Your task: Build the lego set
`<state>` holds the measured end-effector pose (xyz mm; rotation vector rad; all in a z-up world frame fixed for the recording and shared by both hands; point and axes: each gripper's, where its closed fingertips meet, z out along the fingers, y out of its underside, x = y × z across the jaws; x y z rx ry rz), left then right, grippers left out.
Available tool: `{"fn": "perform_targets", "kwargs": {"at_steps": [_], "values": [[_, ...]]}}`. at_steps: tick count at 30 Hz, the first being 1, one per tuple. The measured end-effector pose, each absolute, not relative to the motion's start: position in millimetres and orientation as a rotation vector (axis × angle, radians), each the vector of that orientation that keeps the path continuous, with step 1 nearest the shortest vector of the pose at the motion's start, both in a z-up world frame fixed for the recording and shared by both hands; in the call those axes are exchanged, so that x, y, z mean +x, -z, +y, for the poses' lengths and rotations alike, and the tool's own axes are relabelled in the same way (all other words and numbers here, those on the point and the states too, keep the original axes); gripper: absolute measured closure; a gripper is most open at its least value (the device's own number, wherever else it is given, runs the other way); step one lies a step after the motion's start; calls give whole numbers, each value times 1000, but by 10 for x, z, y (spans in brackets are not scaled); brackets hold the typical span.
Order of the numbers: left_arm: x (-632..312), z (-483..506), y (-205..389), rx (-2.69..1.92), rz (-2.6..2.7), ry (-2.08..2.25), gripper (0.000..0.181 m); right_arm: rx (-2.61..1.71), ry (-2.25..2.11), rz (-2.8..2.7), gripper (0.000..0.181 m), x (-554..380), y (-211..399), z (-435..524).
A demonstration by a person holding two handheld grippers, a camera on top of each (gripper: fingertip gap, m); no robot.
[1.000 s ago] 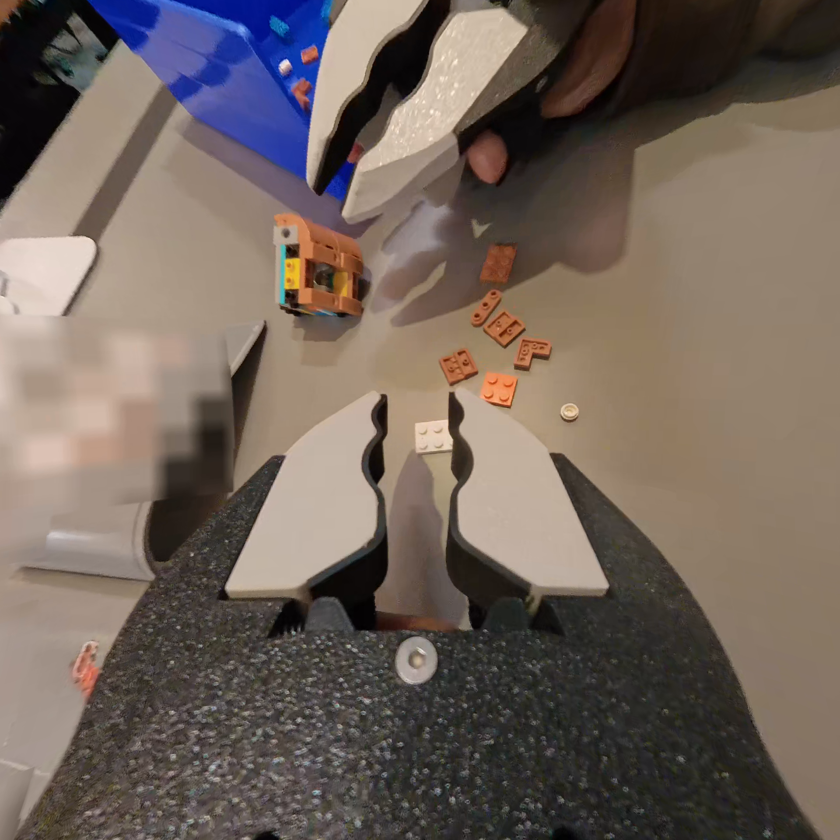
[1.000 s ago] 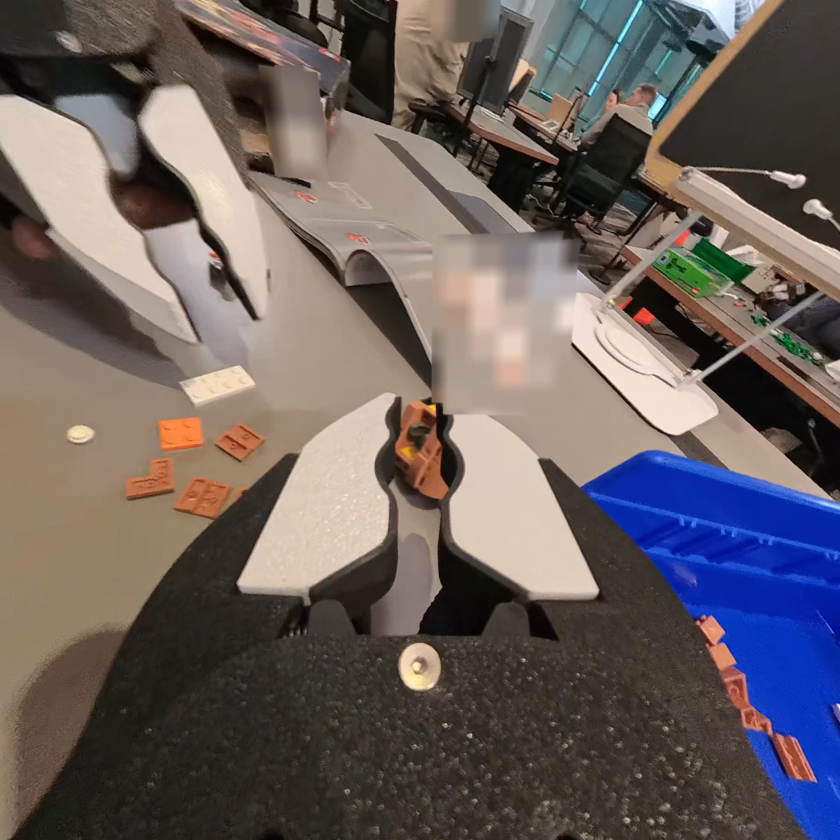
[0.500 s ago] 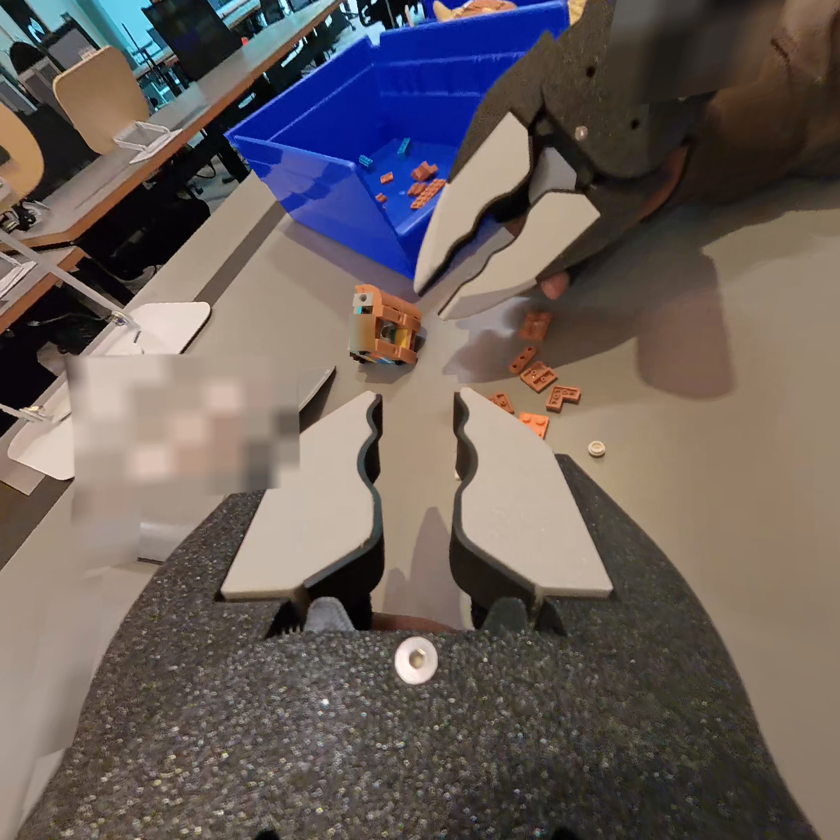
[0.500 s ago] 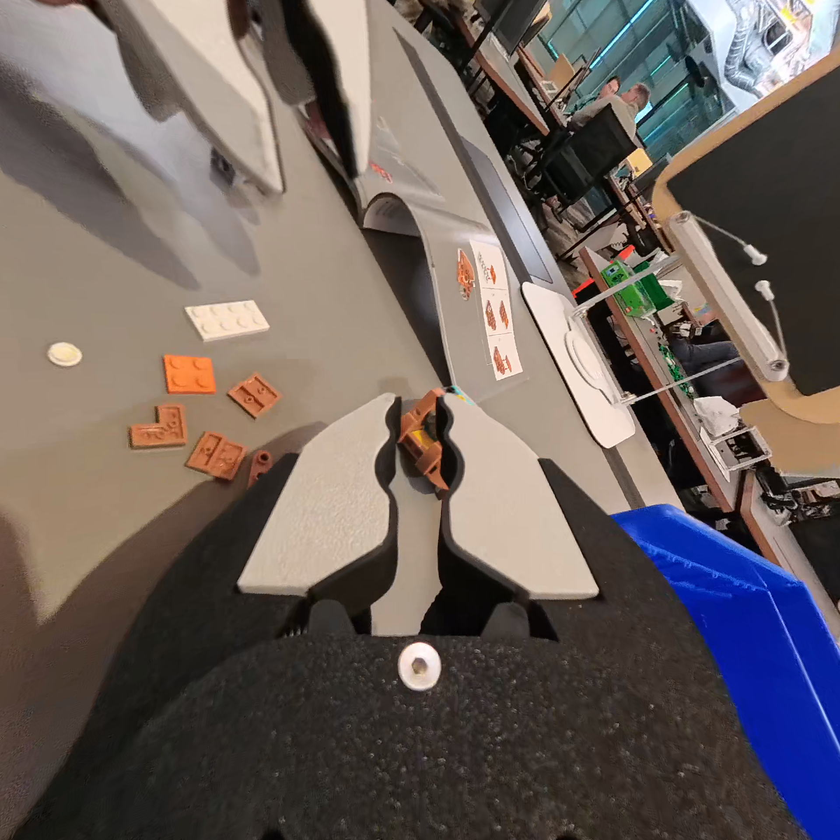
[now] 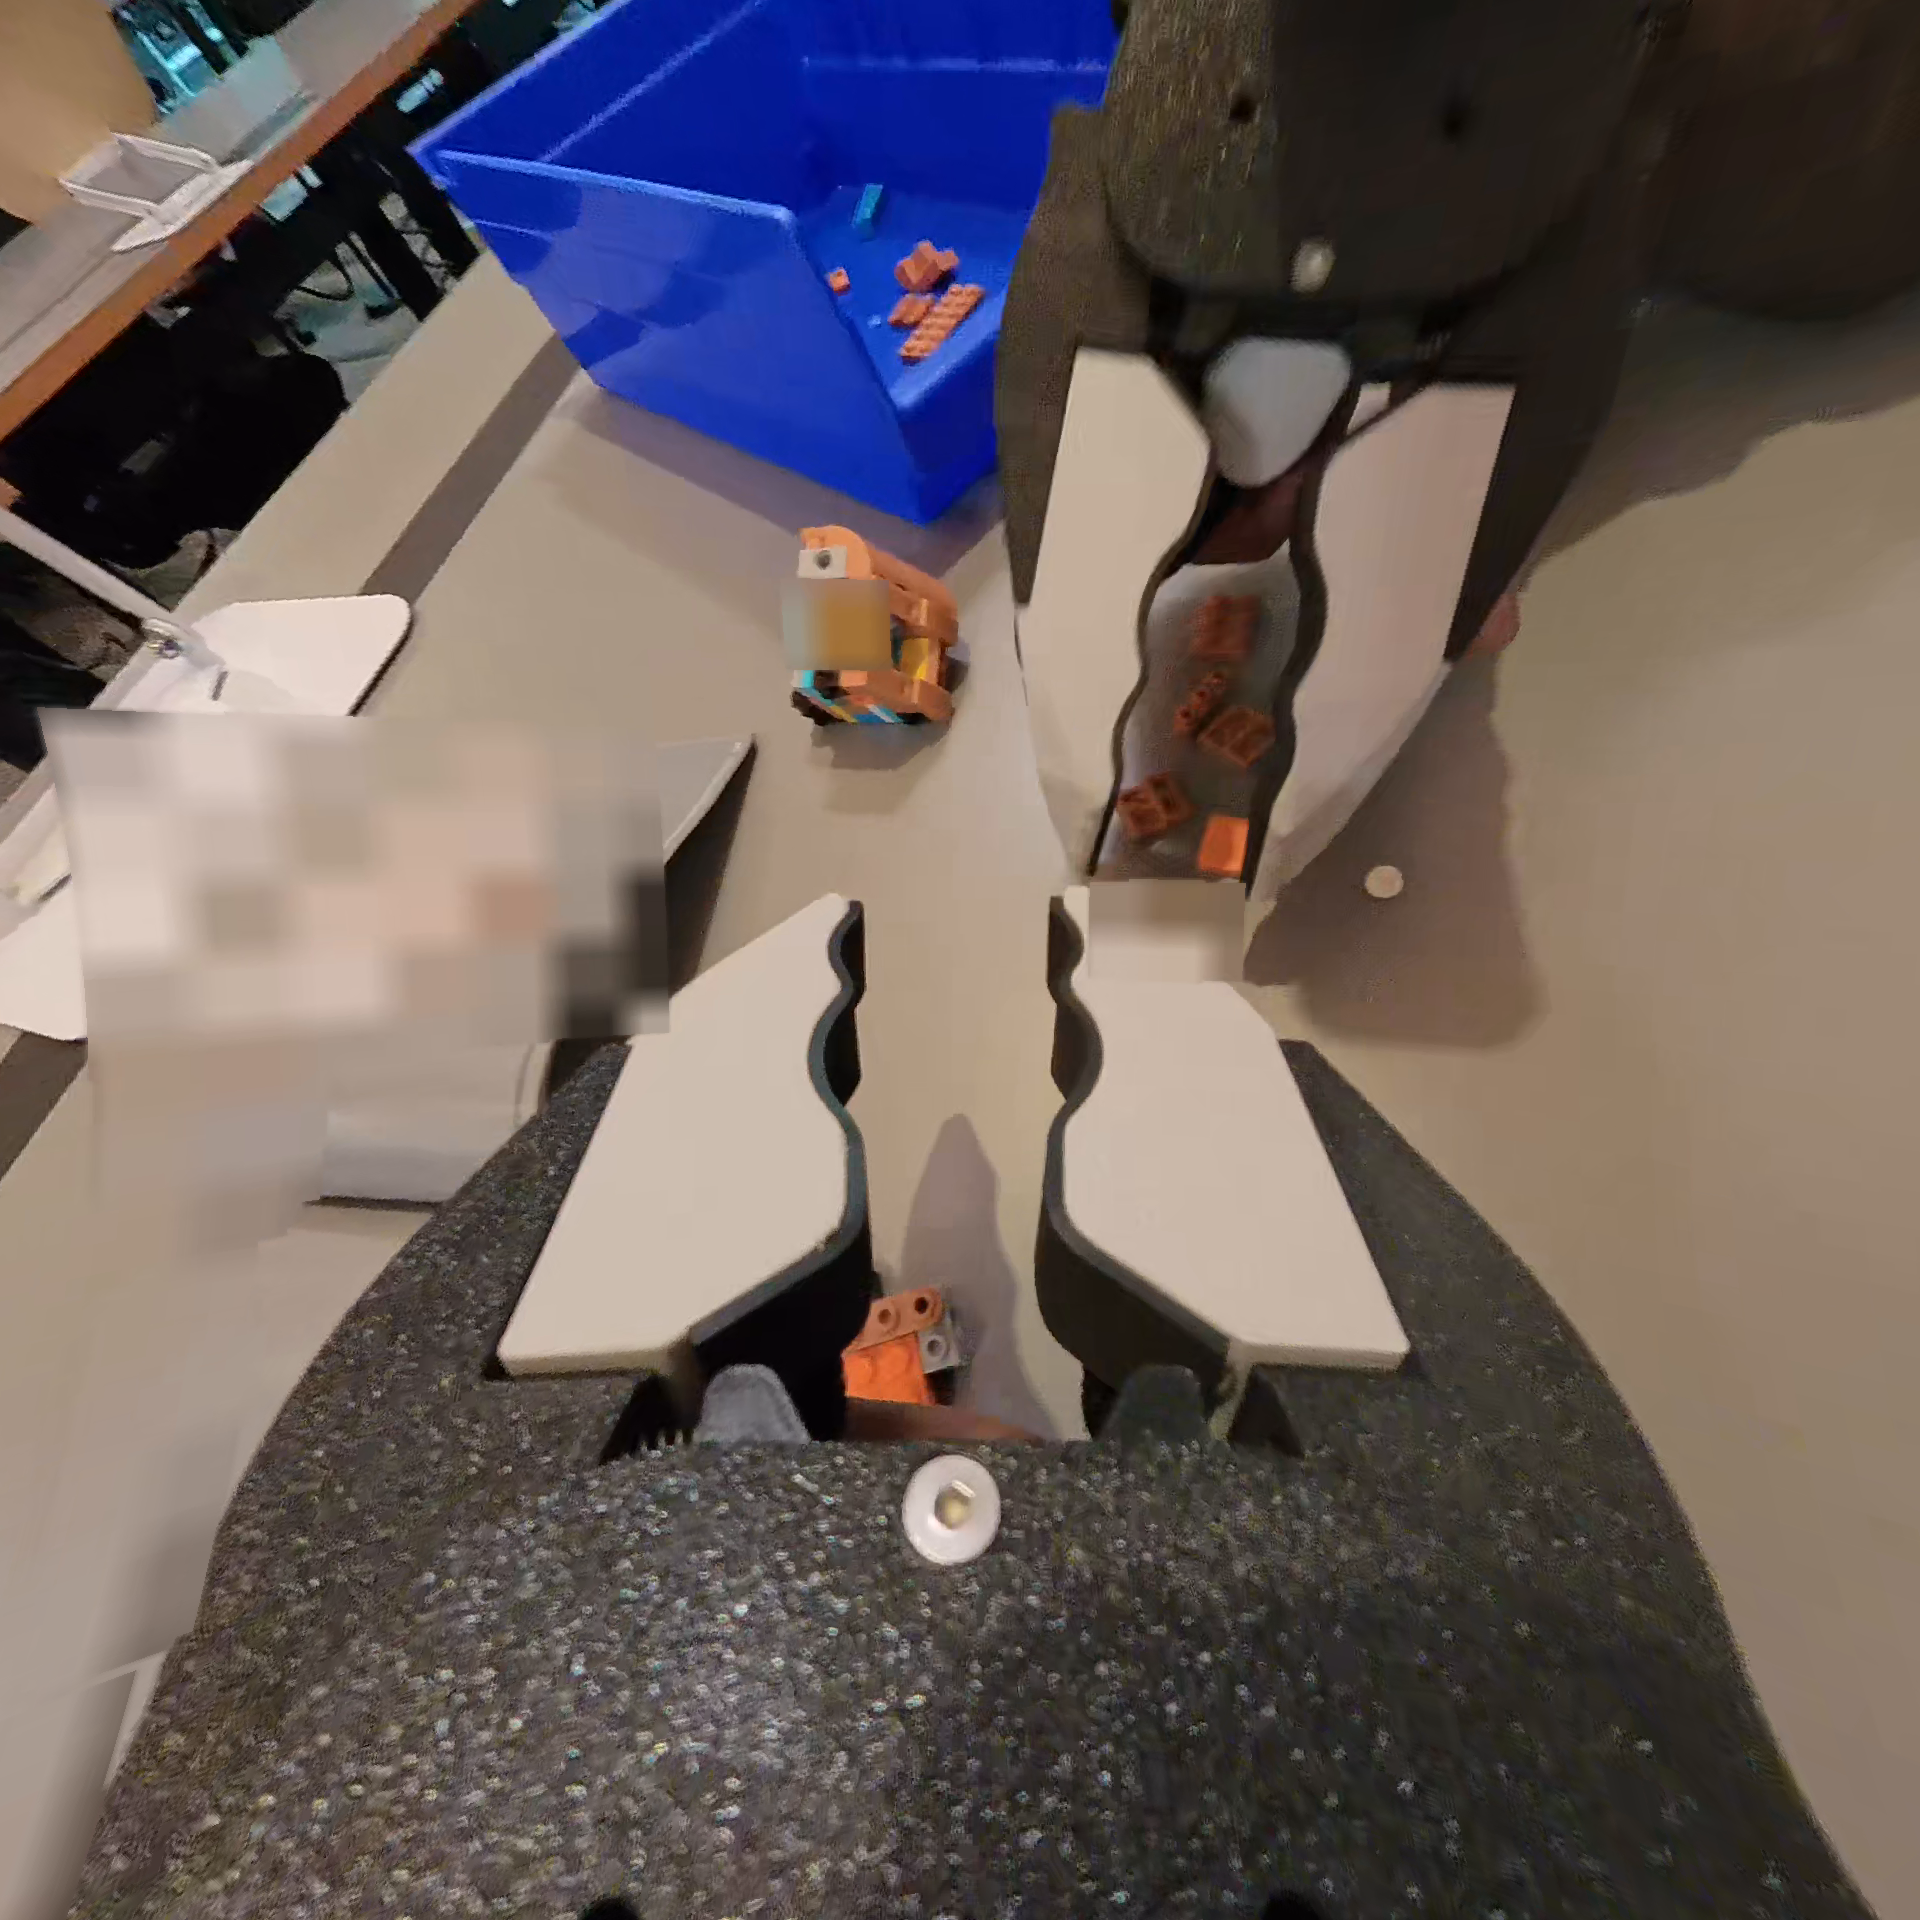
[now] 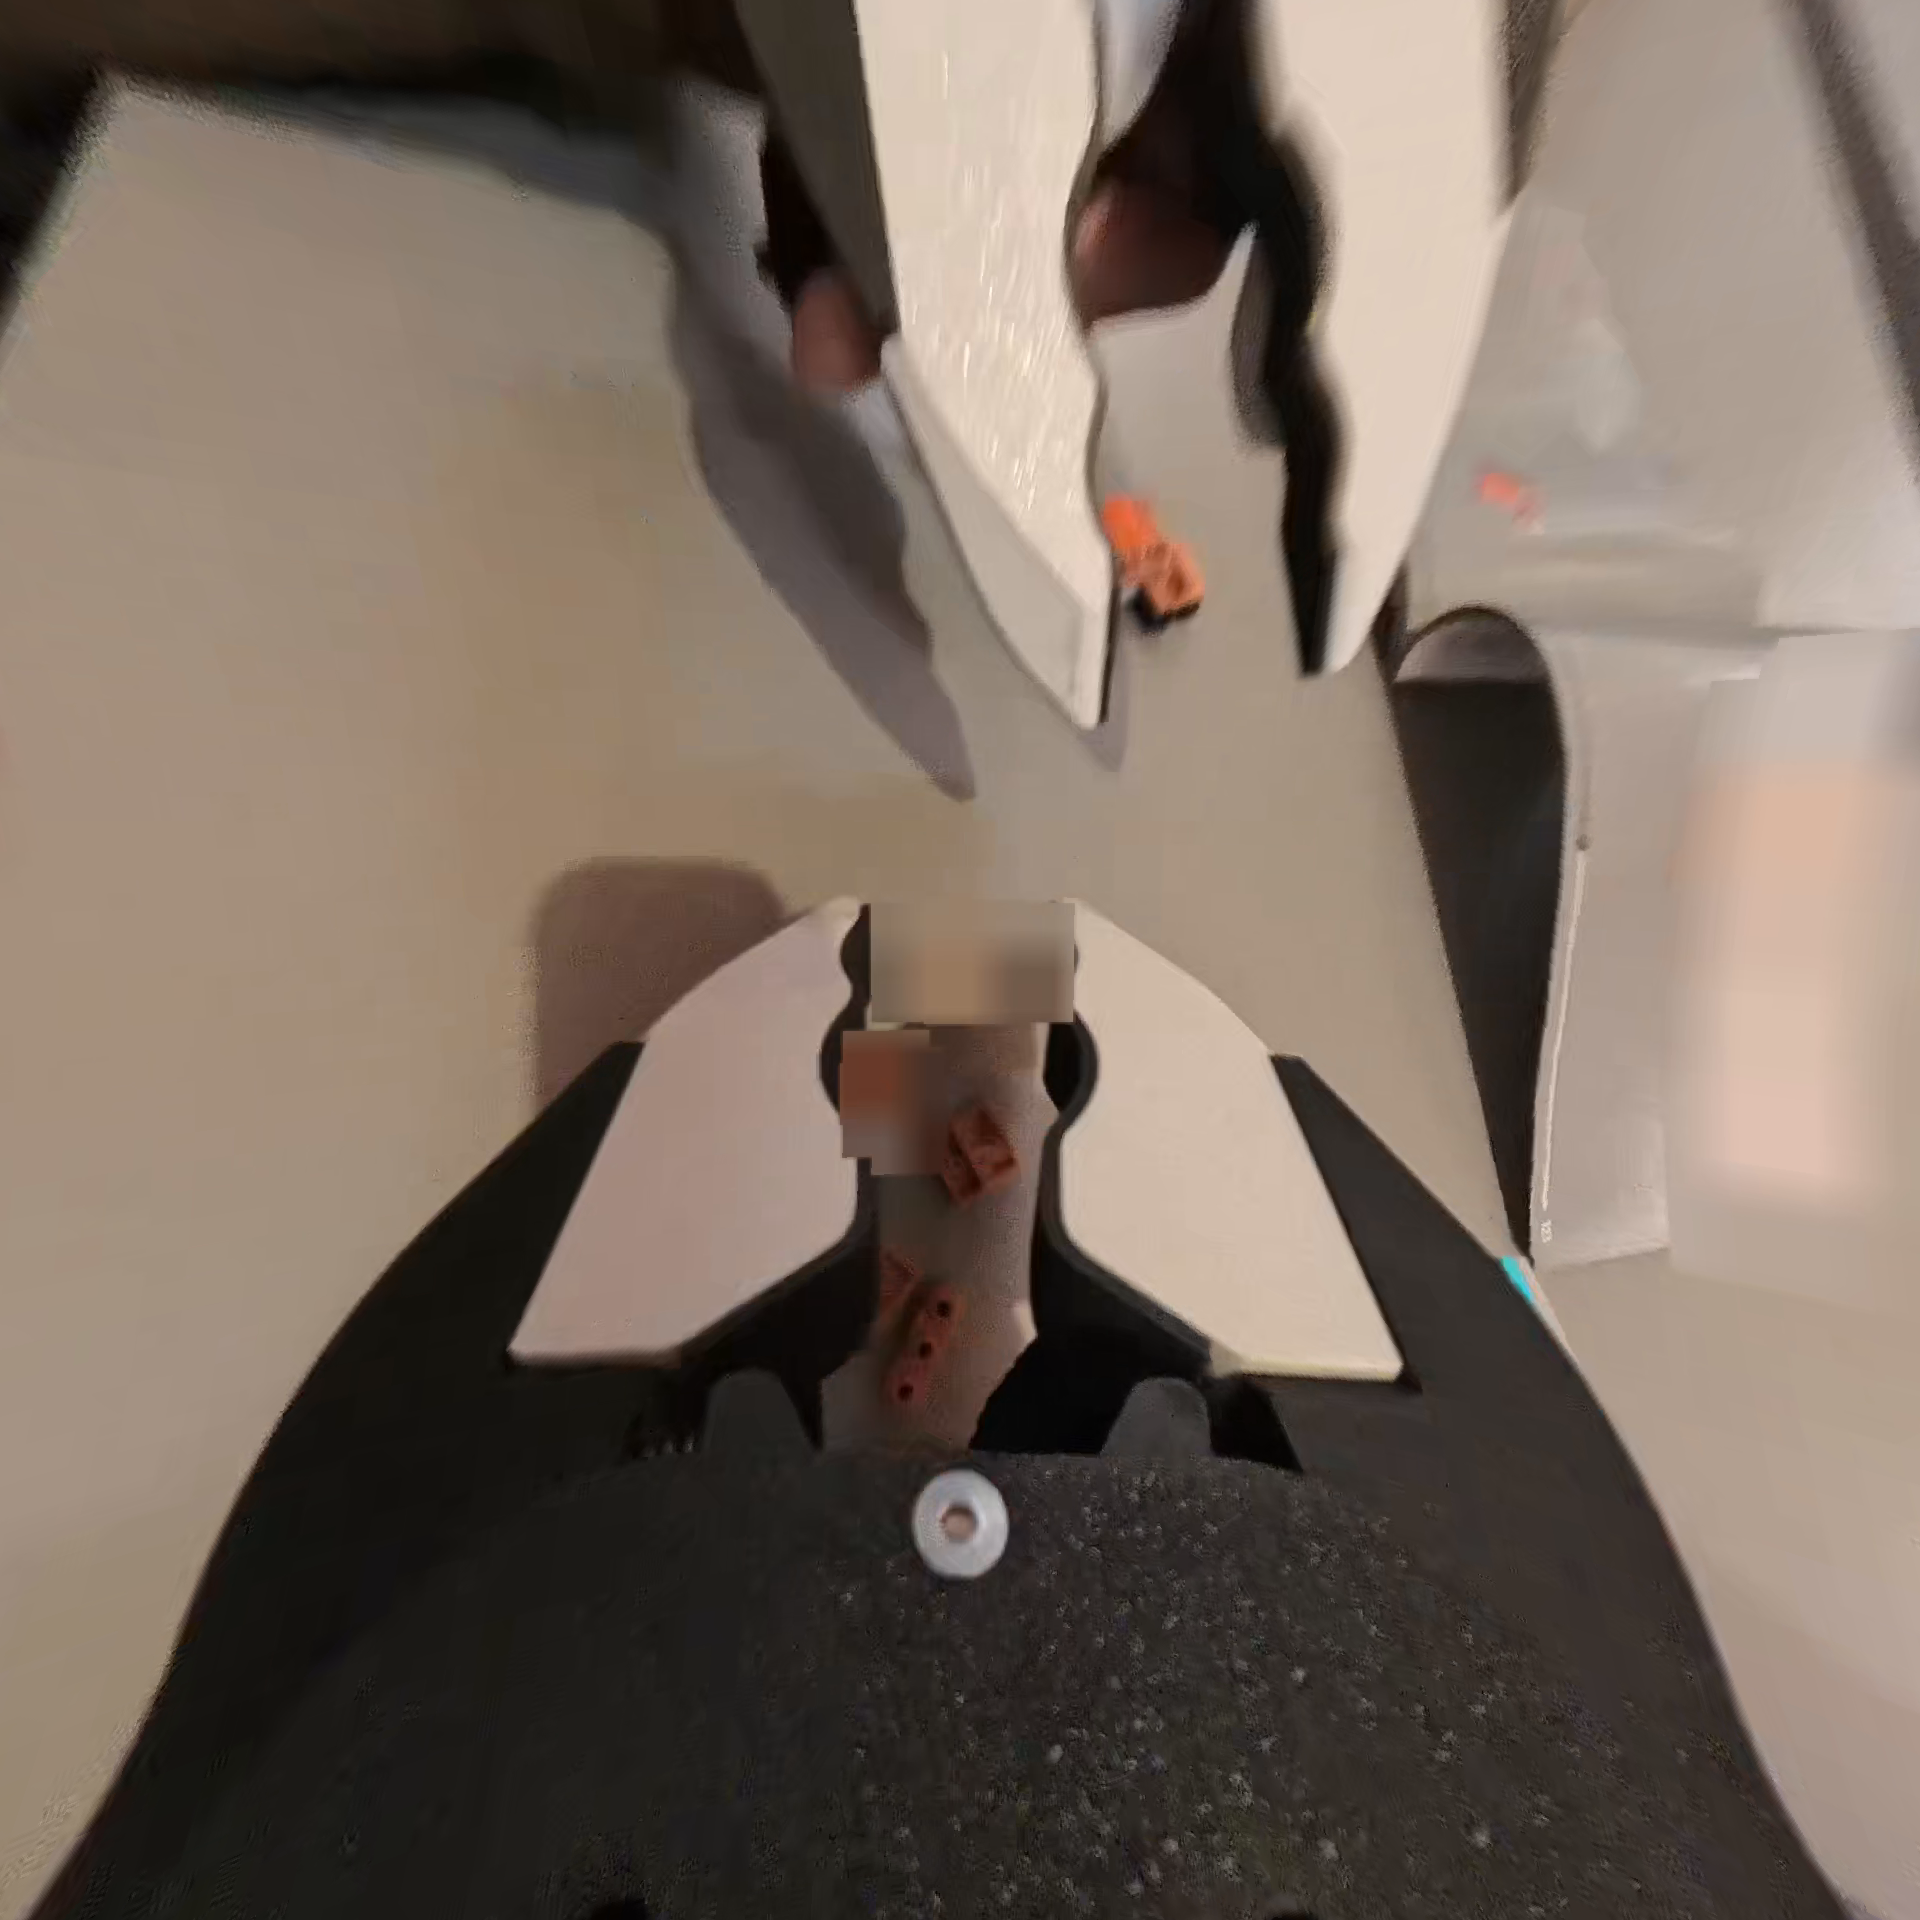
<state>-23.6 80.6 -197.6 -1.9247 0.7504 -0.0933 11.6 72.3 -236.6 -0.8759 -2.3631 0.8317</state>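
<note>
My left gripper [image 5: 956, 930] is open and empty, low over the grey table. A small orange and grey assembly [image 5: 904, 1351] lies on the table under the gap near its finger bases; it also shows in the right wrist view [image 6: 1153, 566]. My right gripper [image 6: 966, 935] is open and points down over several loose brown plates [image 6: 977, 1153]. In the left wrist view the right gripper [image 5: 1174, 868] stands over those plates [image 5: 1236, 732]. A partly built brown model [image 5: 878, 649] sits left of it. The left gripper [image 6: 1205, 686] faces the right one.
A blue bin [image 5: 675, 281] holding several brown bricks stands at the back. A white round stud [image 5: 1384, 883] lies right of the plates. An open booklet [image 6: 1558, 935] lies beside the work area. A flat white stand base [image 5: 301, 644] is at the left. The left gripper's tips are roughly 6 centimeters from the right gripper's.
My right gripper has swung down over the loose plates and opened; the brown piece it held is no longer between its jaws. My left gripper has pulled back, and the small orange assembly shows beneath it.
</note>
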Motion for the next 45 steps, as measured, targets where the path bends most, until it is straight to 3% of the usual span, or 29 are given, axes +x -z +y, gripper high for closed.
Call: {"fn": "perform_targets", "kwargs": {"at_steps": [7,13,27,45], "values": [[-334,822,2007,-1937,723,72,148,-972,-841,-2529,130,108,2614,769],[-269,826,2002,-1929,730,92,148,-1042,-873,-2489,148,40,2628,781],[-285,831,1974,-1973,554,273,148,-859,-792,-2204,148,-13,2232,700],[108,694,1671,-1861,385,873,149,-730,-678,-1881,149,9,1580,595]]}}
